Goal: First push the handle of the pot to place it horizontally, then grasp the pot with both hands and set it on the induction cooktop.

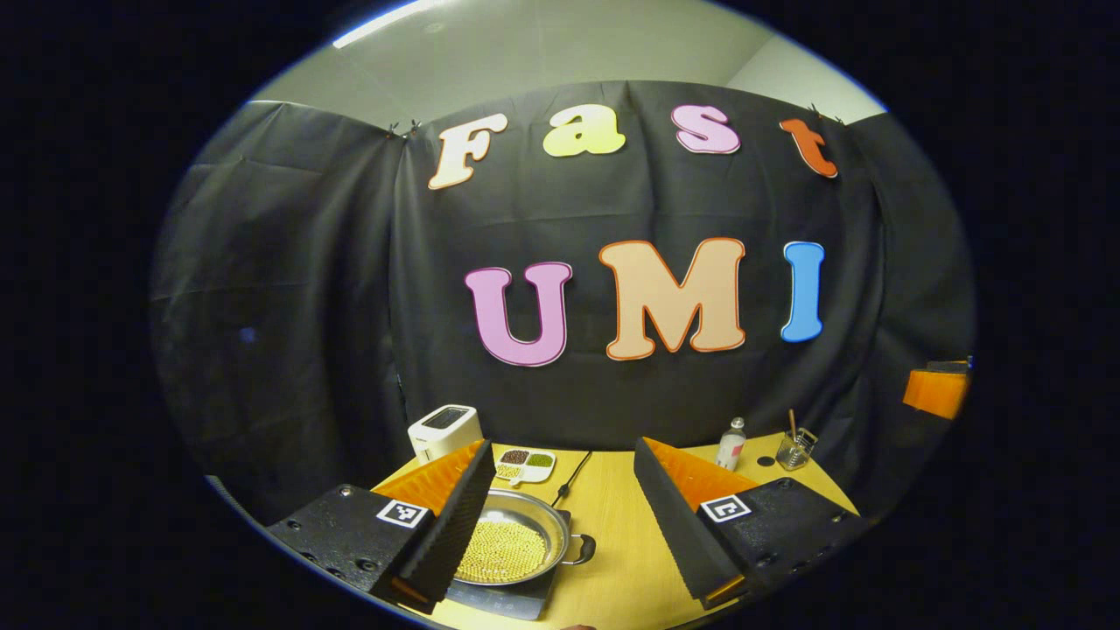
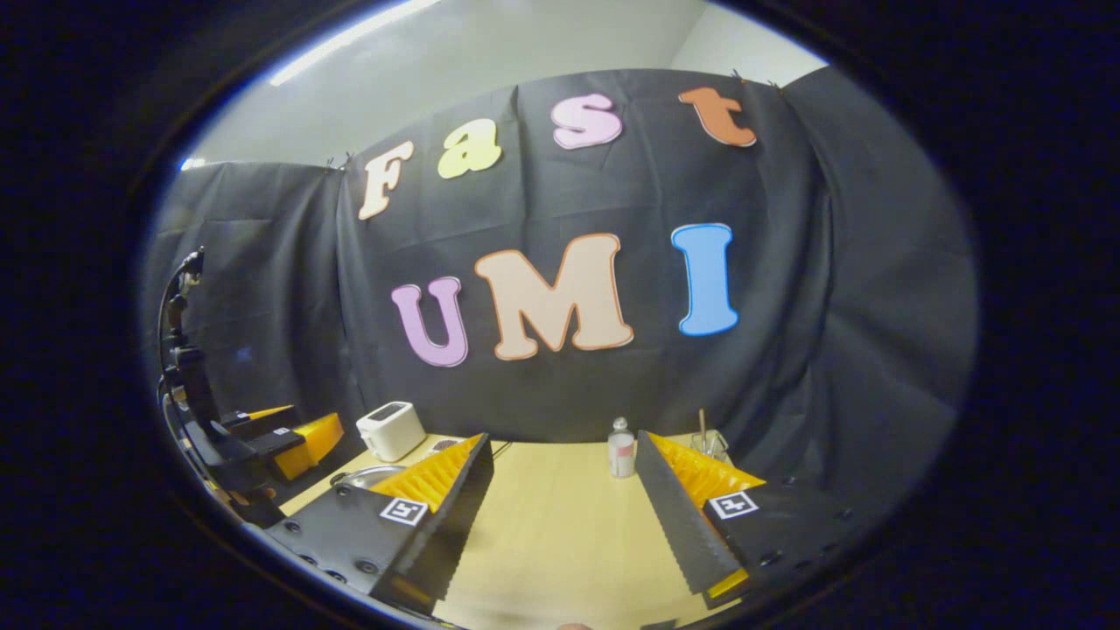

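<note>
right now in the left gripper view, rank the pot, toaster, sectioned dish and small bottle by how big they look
1. pot, largest, though nearest the camera
2. toaster
3. sectioned dish
4. small bottle; close to the dish in apparent size, so this order is unsure

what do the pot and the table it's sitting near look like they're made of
The pot looks like bare metal, likely stainless steel: silvery rim with a soft sheen and a looped metal handle. The table looks like light wood or wood-look laminate: yellowish, matte, faint straight grain lines. Which of the two I can't tell.
</note>
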Motion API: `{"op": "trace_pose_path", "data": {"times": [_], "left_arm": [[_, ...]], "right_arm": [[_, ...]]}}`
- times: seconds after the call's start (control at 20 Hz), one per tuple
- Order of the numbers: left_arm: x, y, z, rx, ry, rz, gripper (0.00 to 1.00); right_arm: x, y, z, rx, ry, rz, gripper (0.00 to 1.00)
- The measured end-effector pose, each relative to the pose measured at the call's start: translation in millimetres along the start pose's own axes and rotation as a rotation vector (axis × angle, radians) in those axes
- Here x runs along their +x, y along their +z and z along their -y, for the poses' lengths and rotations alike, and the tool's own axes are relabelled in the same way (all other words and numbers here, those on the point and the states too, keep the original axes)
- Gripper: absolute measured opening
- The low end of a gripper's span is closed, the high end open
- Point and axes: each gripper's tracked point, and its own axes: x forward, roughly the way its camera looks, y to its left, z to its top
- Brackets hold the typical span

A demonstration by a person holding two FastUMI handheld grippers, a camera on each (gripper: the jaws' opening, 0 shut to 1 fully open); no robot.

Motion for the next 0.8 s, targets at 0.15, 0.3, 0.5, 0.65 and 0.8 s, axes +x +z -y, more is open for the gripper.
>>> {"op": "trace_pose_path", "data": {"times": [0.15, 0.3, 0.5, 0.65, 0.8], "left_arm": [[-13, 7, 0, 0.005, 0.037, 0.044, 0.97], [-22, 18, 5, 0.033, 0.046, 0.08, 0.97], [-25, 22, 20, 0.058, 0.03, 0.105, 0.97], [-25, 18, 34, 0.078, 0.003, 0.093, 1.0], [-24, 16, 44, 0.096, -0.02, 0.092, 0.97]], "right_arm": [[-16, 3, 14, -0.018, 0.007, 0.012, 0.93], [-20, 2, 26, -0.005, 0.003, 0.008, 0.93], [-24, 0, 38, 0.004, -0.01, 0.007, 0.93], [-27, 1, 46, 0.006, -0.023, 0.007, 0.93], [-29, 4, 50, 0.007, -0.029, 0.016, 0.93]]}}
